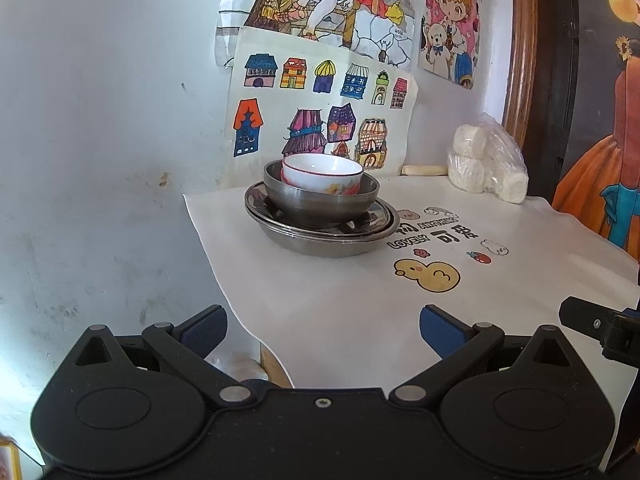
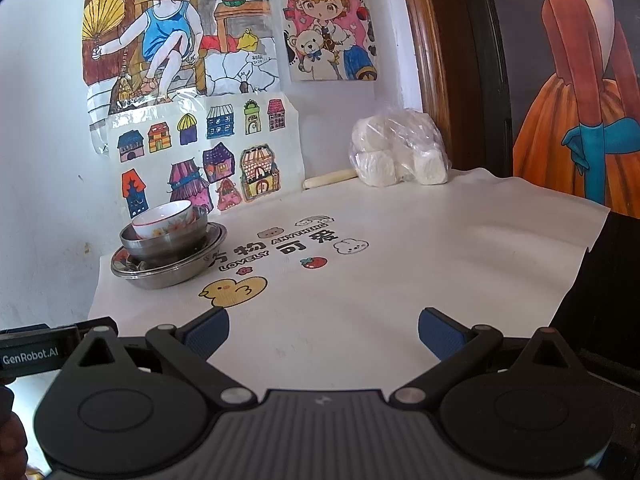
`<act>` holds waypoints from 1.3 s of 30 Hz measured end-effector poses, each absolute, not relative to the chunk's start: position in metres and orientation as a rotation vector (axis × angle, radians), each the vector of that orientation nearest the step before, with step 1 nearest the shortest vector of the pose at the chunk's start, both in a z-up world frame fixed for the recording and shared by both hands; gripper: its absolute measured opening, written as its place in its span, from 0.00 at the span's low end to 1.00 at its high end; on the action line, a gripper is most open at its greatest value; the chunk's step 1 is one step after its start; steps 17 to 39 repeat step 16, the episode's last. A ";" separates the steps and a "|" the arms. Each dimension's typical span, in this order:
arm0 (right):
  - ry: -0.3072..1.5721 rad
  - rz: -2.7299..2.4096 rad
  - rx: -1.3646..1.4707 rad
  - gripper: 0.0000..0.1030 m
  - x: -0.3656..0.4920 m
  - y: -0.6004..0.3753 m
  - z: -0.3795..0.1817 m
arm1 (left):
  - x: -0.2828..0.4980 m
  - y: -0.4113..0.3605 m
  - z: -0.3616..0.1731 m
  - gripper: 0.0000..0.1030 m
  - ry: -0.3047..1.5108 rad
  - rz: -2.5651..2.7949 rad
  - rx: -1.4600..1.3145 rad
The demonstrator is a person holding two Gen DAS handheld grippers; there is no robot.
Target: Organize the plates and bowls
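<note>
The white ceramic bowl [image 1: 324,174] sits in a steel bowl [image 1: 320,200] on stacked steel plates [image 1: 320,236] at the table's far-left corner — both grippers, left [image 1: 323,330] and right [image 2: 323,332], spread empty; leave the stack undisturbed.

A small white ceramic bowl with a thin red rim line and a floral print [image 1: 324,174] is sitting upright inside a larger dull-grey stainless steel bowl [image 1: 320,200], leaning slightly toward that bowl's left side. The steel bowl is resting in turn on stacked shallow stainless steel plates [image 1: 320,236] — at least two rims are showing, one nested in the other, though the exact count is hard to tell. The whole stack is standing upright at the far left corner of the white printed cloth covering the counter [image 1: 360,312], near the wall — just left of the cloth's printed lettering.
</note>
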State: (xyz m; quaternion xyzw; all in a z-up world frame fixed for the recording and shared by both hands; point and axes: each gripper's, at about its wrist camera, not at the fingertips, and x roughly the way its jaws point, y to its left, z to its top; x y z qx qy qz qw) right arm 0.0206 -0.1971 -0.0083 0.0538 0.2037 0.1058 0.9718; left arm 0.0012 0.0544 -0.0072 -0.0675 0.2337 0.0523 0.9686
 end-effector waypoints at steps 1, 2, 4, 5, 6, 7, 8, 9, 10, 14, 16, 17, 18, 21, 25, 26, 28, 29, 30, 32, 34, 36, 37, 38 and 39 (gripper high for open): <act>0.412 0.214 0.109 1.00 0.021 -0.197 -0.008 | 0.001 0.054 -0.007 0.99 0.473 0.105 -0.137; 0.413 0.214 0.109 1.00 0.021 -0.197 -0.008 | 0.002 0.054 -0.008 0.99 0.474 0.105 -0.136; 0.416 0.214 0.110 1.00 0.022 -0.197 -0.009 | 0.003 0.055 -0.008 0.99 0.477 0.106 -0.135; 0.417 0.215 0.110 1.00 0.022 -0.197 -0.009 | 0.003 0.055 -0.008 0.99 0.479 0.106 -0.135; 0.418 0.214 0.111 1.00 0.022 -0.198 -0.009 | 0.003 0.054 -0.008 0.99 0.480 0.107 -0.133; 0.420 0.215 0.111 1.00 0.023 -0.198 -0.009 | 0.004 0.054 -0.008 0.99 0.481 0.108 -0.132; 0.421 0.215 0.111 1.00 0.023 -0.198 -0.009 | 0.004 0.054 -0.009 0.99 0.482 0.108 -0.131; 0.421 0.215 0.111 1.00 0.023 -0.198 -0.010 | 0.004 0.054 -0.009 0.99 0.483 0.108 -0.130; 0.421 0.215 0.112 1.00 0.024 -0.198 -0.010 | 0.004 0.054 -0.009 0.99 0.483 0.108 -0.129; 0.423 0.216 0.112 1.00 0.024 -0.199 -0.010 | 0.004 0.054 -0.009 0.99 0.483 0.109 -0.129; 0.423 0.216 0.112 1.00 0.024 -0.199 -0.010 | 0.004 0.054 -0.009 0.99 0.484 0.110 -0.128; 0.423 0.216 0.112 1.00 0.024 -0.199 -0.010 | 0.004 0.054 -0.009 0.99 0.484 0.110 -0.128; 0.423 0.216 0.112 1.00 0.024 -0.199 -0.010 | 0.004 0.054 -0.009 0.99 0.484 0.110 -0.128; 0.423 0.216 0.112 1.00 0.024 -0.199 -0.010 | 0.004 0.054 -0.009 0.99 0.484 0.110 -0.128; 0.423 0.216 0.112 1.00 0.024 -0.199 -0.010 | 0.004 0.054 -0.009 0.99 0.484 0.110 -0.128; 0.423 0.216 0.112 1.00 0.024 -0.199 -0.010 | 0.004 0.054 -0.009 0.99 0.484 0.110 -0.128; 0.423 0.216 0.112 1.00 0.024 -0.199 -0.010 | 0.004 0.054 -0.009 0.99 0.484 0.110 -0.128; 0.423 0.216 0.112 1.00 0.024 -0.199 -0.010 | 0.004 0.054 -0.009 0.99 0.484 0.110 -0.128; 0.423 0.216 0.112 1.00 0.024 -0.199 -0.010 | 0.004 0.054 -0.009 0.99 0.484 0.110 -0.128; 0.423 0.216 0.112 1.00 0.024 -0.199 -0.010 | 0.004 0.054 -0.009 0.99 0.484 0.110 -0.128; 0.423 0.216 0.112 1.00 0.024 -0.199 -0.010 | 0.004 0.054 -0.009 0.99 0.484 0.110 -0.128; 0.423 0.216 0.112 1.00 0.024 -0.199 -0.010 | 0.004 0.054 -0.009 0.99 0.484 0.110 -0.128; 0.423 0.216 0.112 1.00 0.024 -0.199 -0.010 | 0.004 0.054 -0.009 0.99 0.484 0.110 -0.128; 0.423 0.216 0.112 1.00 0.024 -0.199 -0.010 | 0.004 0.054 -0.009 0.99 0.484 0.110 -0.128; 0.423 0.216 0.112 1.00 0.024 -0.199 -0.010 | 0.004 0.054 -0.009 0.99 0.484 0.110 -0.128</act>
